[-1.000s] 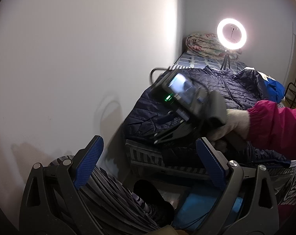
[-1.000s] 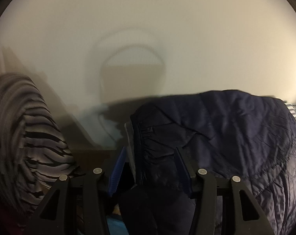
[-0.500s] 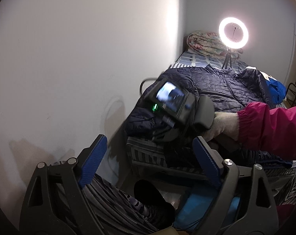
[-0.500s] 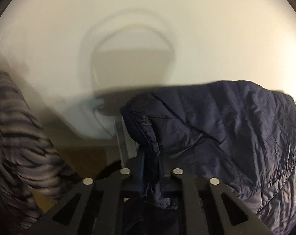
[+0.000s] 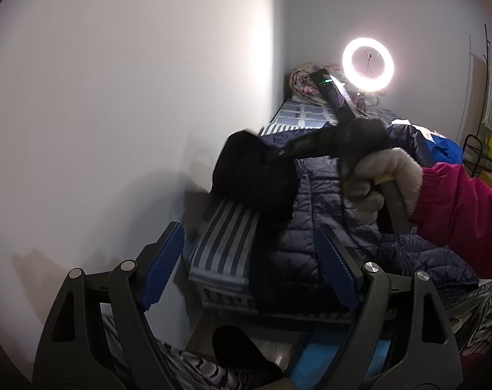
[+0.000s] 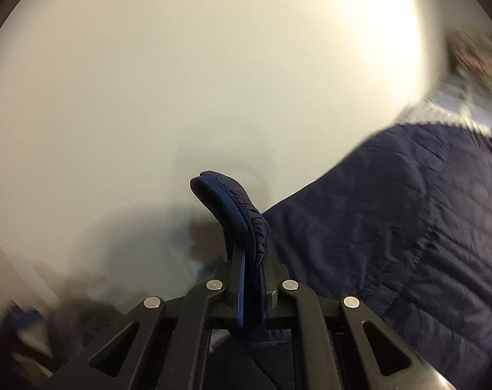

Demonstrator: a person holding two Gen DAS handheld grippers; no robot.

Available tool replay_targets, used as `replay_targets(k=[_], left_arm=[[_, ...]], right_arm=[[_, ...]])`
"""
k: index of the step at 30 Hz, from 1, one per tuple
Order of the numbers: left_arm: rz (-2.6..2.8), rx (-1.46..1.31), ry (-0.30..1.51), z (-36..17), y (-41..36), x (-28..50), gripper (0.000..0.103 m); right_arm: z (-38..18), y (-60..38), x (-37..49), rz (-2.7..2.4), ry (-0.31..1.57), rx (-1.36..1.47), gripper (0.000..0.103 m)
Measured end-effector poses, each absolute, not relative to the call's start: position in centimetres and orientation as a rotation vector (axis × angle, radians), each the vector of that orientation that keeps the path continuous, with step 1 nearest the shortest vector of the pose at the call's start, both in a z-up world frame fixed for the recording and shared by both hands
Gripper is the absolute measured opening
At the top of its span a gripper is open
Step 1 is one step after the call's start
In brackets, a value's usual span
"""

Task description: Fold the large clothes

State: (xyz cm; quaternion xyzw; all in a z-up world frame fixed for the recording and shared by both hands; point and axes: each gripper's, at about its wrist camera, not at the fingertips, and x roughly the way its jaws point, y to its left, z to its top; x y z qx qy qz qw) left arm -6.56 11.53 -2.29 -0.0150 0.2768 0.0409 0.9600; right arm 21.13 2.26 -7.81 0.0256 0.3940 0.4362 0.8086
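Observation:
A navy quilted jacket (image 5: pixel 324 201) lies spread on a striped bed (image 5: pixel 226 243). In the right wrist view my right gripper (image 6: pixel 251 279) is shut on the jacket's elastic-trimmed edge (image 6: pixel 229 201), which stands up out of the jaws, while the body of the jacket (image 6: pixel 392 243) hangs to the right. The left wrist view shows that gripper (image 5: pixel 278 156) raised over the bed by a gloved hand (image 5: pixel 382 178), a dark bunch of jacket (image 5: pixel 246 175) dangling from its tip. My left gripper (image 5: pixel 249 266) hovers before the bed's near end, its jaws closing with nothing between the blue pads (image 5: pixel 163 266).
A white wall runs along the bed's left side. A ring light (image 5: pixel 368 65) and a rolled blanket (image 5: pixel 303 81) stand at the far end. A pink sleeve (image 5: pixel 457 211) crosses from the right. Zebra-striped cloth (image 5: pixel 197 367) lies below the left gripper, and a wire rack (image 5: pixel 473 149) stands far right.
The right gripper shut on the jacket's edge, then rolled and lifted it off the bed's near corner. The left gripper shifted slightly and its jaws narrowed.

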Motion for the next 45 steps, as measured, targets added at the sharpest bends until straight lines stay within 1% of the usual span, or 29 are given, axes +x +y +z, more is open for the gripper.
replay_targets(k=[6,9,11,16,18,23,27,29,31,34,41,44,45], left_arm=[[0.085,0.01,0.539,-0.8,10.5,-3.1,0.085],[0.056,0.011,0.533,-0.4,9.5,-1.0,0.083],[0.018,0.019,0.541,-0.5,8.5,0.9,0.08],[-0.068,0.055,0.58,-1.6,6.3,5.9,0.08],[-0.097,0.063,0.605,-2.1,5.6,7.9,0.08],[-0.193,0.078,0.622,-3.1,3.8,12.5,0.08],[-0.284,0.049,0.616,-4.4,2.8,16.2,0.08],[-0.298,0.045,0.642,-5.5,2.2,17.5,0.08],[-0.306,0.028,0.72,-6.8,1.3,19.1,0.08],[-0.319,-0.01,0.758,-7.2,0.8,20.0,0.08],[-0.325,-0.032,0.726,-6.0,-0.3,20.6,0.081],[-0.347,-0.037,0.742,-6.5,-1.2,21.4,0.081],[-0.349,-0.033,0.745,-6.5,-1.3,21.4,0.081]], right_arm=[[-5.7,-4.4,23.6,0.777,0.818,0.151,0.004],[-5.5,-7.1,24.2,0.696,0.815,0.143,0.004],[-4.8,-8.2,24.4,0.643,0.802,0.108,0.004],[-2.8,-12.2,26.0,0.528,0.754,0.121,0.004],[-3.0,-13.8,26.8,0.471,0.732,0.13,0.004],[-4.9,-19.0,30.4,0.306,0.721,0.144,0.004],[-8.2,-23.0,31.6,0.108,0.715,0.007,0.004],[-9.9,-24.9,32.4,0.062,0.766,0.027,0.004],[-11.3,-26.5,33.0,0.03,0.793,0.056,0.004],[-11.9,-27.9,34.3,0.006,0.795,0.069,0.004],[-11.7,-32.1,37.6,-0.095,0.737,0.124,0.004],[-13.6,-33.1,39.2,-0.101,0.814,0.112,0.005],[-14.2,-33.1,39.5,-0.096,0.846,0.094,0.007]])
